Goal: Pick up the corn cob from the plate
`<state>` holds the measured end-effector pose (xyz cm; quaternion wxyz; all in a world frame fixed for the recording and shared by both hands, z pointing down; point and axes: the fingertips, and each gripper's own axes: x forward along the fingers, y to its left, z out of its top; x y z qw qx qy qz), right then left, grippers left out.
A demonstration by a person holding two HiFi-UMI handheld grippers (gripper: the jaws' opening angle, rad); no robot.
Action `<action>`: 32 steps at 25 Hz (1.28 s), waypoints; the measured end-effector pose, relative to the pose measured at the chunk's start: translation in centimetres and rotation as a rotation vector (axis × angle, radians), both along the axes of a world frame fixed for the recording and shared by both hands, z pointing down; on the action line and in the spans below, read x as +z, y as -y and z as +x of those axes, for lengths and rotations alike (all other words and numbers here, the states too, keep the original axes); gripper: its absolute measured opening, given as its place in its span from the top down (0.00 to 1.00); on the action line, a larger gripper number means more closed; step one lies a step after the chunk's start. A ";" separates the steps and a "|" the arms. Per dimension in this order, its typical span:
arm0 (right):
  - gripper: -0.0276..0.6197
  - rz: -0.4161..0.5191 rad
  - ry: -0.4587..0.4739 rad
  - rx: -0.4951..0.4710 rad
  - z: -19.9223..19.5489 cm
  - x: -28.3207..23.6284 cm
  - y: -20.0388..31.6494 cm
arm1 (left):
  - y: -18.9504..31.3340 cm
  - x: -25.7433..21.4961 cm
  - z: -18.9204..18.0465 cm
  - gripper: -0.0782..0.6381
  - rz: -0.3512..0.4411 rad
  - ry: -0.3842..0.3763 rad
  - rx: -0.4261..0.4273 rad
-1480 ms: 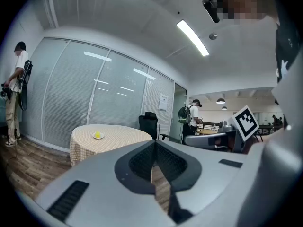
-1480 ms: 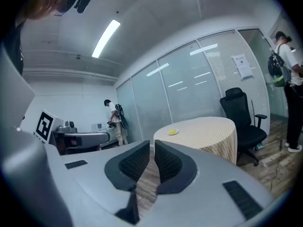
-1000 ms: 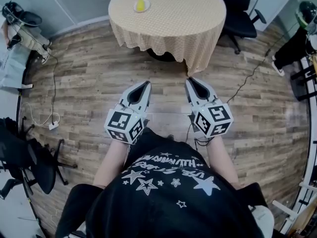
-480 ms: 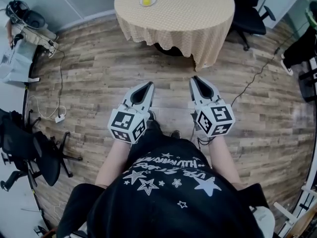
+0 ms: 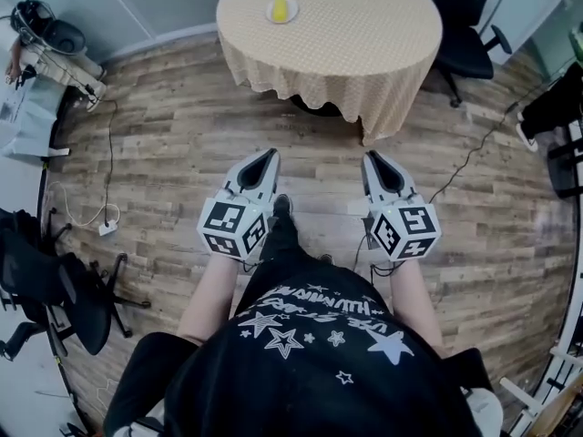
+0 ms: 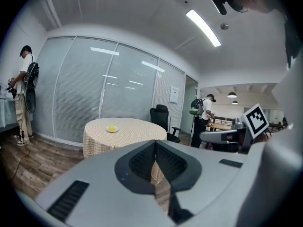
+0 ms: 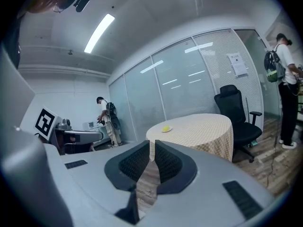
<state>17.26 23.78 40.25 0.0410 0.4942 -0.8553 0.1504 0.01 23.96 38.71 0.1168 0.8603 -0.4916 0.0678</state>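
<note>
1. The corn cob lies on a small white plate on the far left part of the round table, well apart from both grippers and ahead of them across open floor
2. The left gripper is the nearer one, with the cob almost straight ahead of it in the head view; the right gripper would have to reach across to the left
3. The cob is too small to fix its long axis, though it seems to run roughly away from the person
4. Both grippers have their jaws pressed together with nothing between them, and they point a little below level
5. The table wears a tan checked cloth that hangs over its edge
6. Around it are wood-plank flooring, a black office chair, a trailing cable and glass partitions, with people standing in the background
</note>
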 end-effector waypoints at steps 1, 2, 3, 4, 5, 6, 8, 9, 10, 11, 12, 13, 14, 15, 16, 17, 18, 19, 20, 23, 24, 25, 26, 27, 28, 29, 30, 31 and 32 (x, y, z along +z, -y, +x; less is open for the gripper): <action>0.88 -0.002 -0.005 0.010 -0.1 0.0 0.8 | 0.9 0.0 -0.3 0.88 0.002 -0.006 0.006; 0.88 -0.003 -0.009 0.020 -0.3 -0.1 1.7 | 2.0 0.1 -0.5 0.88 0.002 -0.012 0.014; 0.88 -0.005 -0.014 0.029 -0.6 -0.2 2.6 | 3.1 0.2 -0.8 0.88 -0.001 -0.017 0.023; 0.88 -0.007 -0.020 0.037 -0.8 -0.3 3.6 | 4.2 0.3 -0.9 0.88 -0.005 -0.020 0.033; 0.88 -0.008 -0.026 0.044 -0.9 -0.4 4.6 | 5.3 0.4 -1.1 0.88 -0.009 -0.022 0.045; 0.88 -0.008 -0.030 0.051 -1.1 -0.5 5.6 | 6.5 0.5 -1.3 0.88 -0.011 -0.021 0.056; 0.88 -0.010 -0.036 0.068 -1.4 -0.7 7.8 | 9.1 0.6 -1.8 0.88 -0.012 -0.018 0.071; 0.88 -0.013 -0.036 0.078 -1.5 -0.7 9.0 | 10.3 0.5 -2.0 0.88 -0.010 -0.020 0.074; 0.88 -0.017 -0.035 0.086 -1.6 -0.7 10.0 | 11.6 0.4 -2.3 0.88 -0.006 -0.023 0.076; 0.88 -0.022 -0.033 0.089 -1.9 -0.7 11.0 | 12.7 0.3 -2.6 0.88 -0.003 -0.026 0.076; 0.88 -0.028 -0.034 0.088 -2.3 -0.6 11.9 | 13.8 0.3 -2.9 0.88 -0.002 -0.028 0.075; 0.88 -0.034 -0.038 0.086 -2.7 -0.5 12.8 | 14.7 0.2 -3.4 0.88 -0.002 -0.030 0.071; 0.88 -0.040 -0.043 0.082 -3.2 -0.4 13.6 | 15.7 0.2 -3.9 0.88 -0.003 -0.030 0.064; 0.88 -0.046 -0.049 0.079 -3.7 -0.4 14.3 | 16.5 0.1 -4.5 0.88 -0.003 -0.031 0.053; 0.88 -0.050 -0.052 0.077 -4.1 -0.4 15.1 | 17.3 0.1 -5.2 0.88 -0.004 -0.032 0.042; 0.88 -0.054 -0.051 0.076 -4.5 -0.3 15.9 | 18.1 0.1 -5.8 0.88 -0.007 -0.032 0.035; 0.88 -0.058 -0.049 0.077 -4.9 -0.3 16.7 | 18.8 0.1 -6.4 0.88 -0.011 -0.032 0.031; 0.88 -0.063 -0.046 0.078 -5.2 -0.2 17.5 | 19.4 0.1 -7.0 0.88 -0.014 -0.033 0.029; 0.88 -0.068 -0.044 0.080 -5.5 -0.2 18.3 | 20.0 0.1 -7.7 0.88 -0.015 -0.035 0.027; 0.88 -0.078 -0.044 0.082 -7.1 0.0 20.5 | 21.7 0.0 -9.8 0.88 -0.016 -0.045 0.021; 0.88 -0.079 -0.046 0.082 -7.8 0.0 21.2 | 22.1 0.1 -10.6 0.88 -0.019 -0.047 0.019; 0.88 -0.078 -0.048 0.082 -8.6 0.0 21.7 | 22.5 0.3 -11.4 0.88 -0.022 -0.048 0.017; 0.88 -0.077 -0.049 0.082 -9.4 -0.1 22.3 | 22.8 0.4 -12.1 0.88 -0.024 -0.049 0.017; 0.88 -0.075 -0.050 0.083 -10.1 -0.1 22.8 | 23.2 0.5 -12.7 0.88 -0.026 -0.050 0.018; 0.88 -0.073 -0.050 0.083 -10.8 -0.1 23.3 | 23.6 0.6 -13.3 0.88 -0.027 -0.050 0.022; 0.88 -0.073 -0.050 0.084 -11.4 -0.2 23.7 | 24.0 0.6 -13.7 0.88 -0.027 -0.051 0.027; 0.88 -0.074 -0.050 0.087 -11.8 -0.2 24.1 | 24.4 0.6 -14.1 0.88 -0.027 -0.052 0.034; 0.88 -0.076 -0.049 0.091 -12.2 -0.1 24.5 | 24.8 0.6 -14.4 0.88 -0.027 -0.053 0.043; 0.88 -0.078 -0.046 0.098 -12.5 -0.1 24.8 | 25.2 0.6 -14.6 0.88 -0.027 -0.052 0.052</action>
